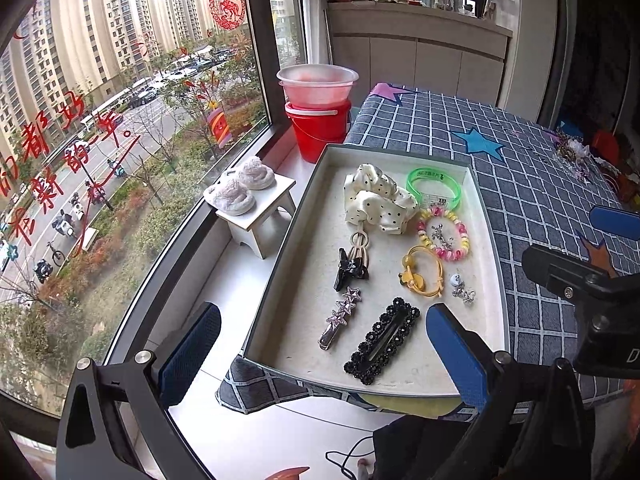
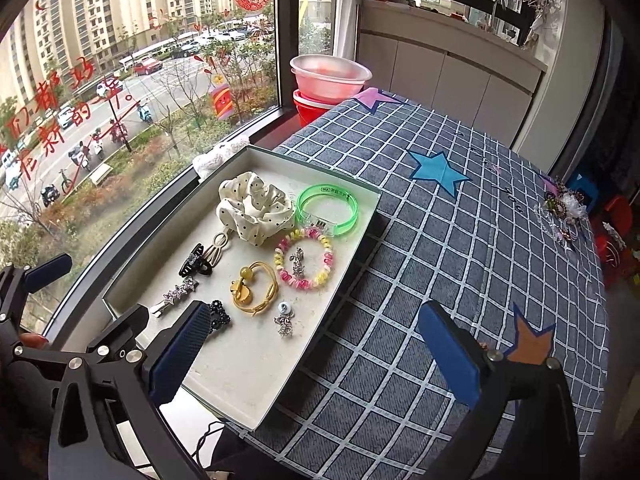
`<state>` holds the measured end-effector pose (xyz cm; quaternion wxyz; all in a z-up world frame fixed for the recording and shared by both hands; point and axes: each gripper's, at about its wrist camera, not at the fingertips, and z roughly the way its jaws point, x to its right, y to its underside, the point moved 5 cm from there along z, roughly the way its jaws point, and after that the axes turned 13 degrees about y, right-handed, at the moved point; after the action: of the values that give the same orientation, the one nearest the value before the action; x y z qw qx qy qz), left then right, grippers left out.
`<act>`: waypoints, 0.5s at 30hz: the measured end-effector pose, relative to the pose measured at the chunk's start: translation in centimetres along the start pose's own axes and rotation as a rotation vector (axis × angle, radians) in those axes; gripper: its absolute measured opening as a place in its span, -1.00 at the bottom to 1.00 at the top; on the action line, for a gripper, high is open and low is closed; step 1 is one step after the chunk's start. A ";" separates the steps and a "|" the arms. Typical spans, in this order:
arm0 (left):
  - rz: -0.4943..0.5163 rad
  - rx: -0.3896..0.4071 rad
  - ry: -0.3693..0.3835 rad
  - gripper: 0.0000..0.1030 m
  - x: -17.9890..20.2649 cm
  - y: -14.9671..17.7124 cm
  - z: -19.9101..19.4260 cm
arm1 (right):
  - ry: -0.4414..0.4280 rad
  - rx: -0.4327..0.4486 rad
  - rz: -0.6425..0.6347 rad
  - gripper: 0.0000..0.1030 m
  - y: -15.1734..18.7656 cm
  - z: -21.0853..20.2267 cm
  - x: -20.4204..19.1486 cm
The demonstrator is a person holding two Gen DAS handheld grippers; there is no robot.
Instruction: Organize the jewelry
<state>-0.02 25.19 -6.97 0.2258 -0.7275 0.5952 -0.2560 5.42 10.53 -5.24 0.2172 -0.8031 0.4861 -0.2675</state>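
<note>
A shallow white tray [image 1: 486,240] [image 2: 256,392] lies on the checked tablecloth at the table's window edge. It holds a polka-dot scrunchie [image 1: 378,198] [image 2: 252,206], a green bangle [image 1: 436,188] [image 2: 326,210], a pink-yellow bead bracelet [image 1: 444,238] [image 2: 304,260], a yellow hair tie [image 1: 422,276] [image 2: 252,288], a black claw clip [image 1: 348,270] [image 2: 196,264], a star clip [image 1: 340,316] [image 2: 176,296], a black beaded clip [image 1: 382,340] [image 2: 218,314] and earrings [image 1: 462,288] [image 2: 284,318]. My left gripper [image 1: 324,356] is open and empty above the tray's near end. My right gripper [image 2: 316,354] is open and empty over the tray's right edge.
More jewelry [image 1: 574,154] [image 2: 560,212] lies heaped at the table's far right. A red bucket with a pink bowl [image 1: 318,112] [image 2: 330,80] stands on the sill, beside a small white stool with fluffy slippers [image 1: 256,200]. A large window [image 1: 120,120] runs along the left.
</note>
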 end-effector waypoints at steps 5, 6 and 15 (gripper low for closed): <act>0.003 0.008 -0.006 1.00 0.0 -0.1 -0.3 | -0.005 0.001 -0.005 1.00 0.1 -0.2 -0.1; 0.002 0.010 -0.007 1.00 0.0 -0.1 -0.4 | -0.004 0.001 -0.006 1.00 0.1 -0.2 -0.2; 0.000 0.012 -0.011 1.00 -0.1 0.0 -0.6 | -0.006 0.001 -0.008 1.00 0.1 -0.4 -0.2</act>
<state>-0.39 25.27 -6.48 0.2333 -0.7275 0.5924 -0.2555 4.99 10.66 -5.06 0.2180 -0.8058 0.4819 -0.2664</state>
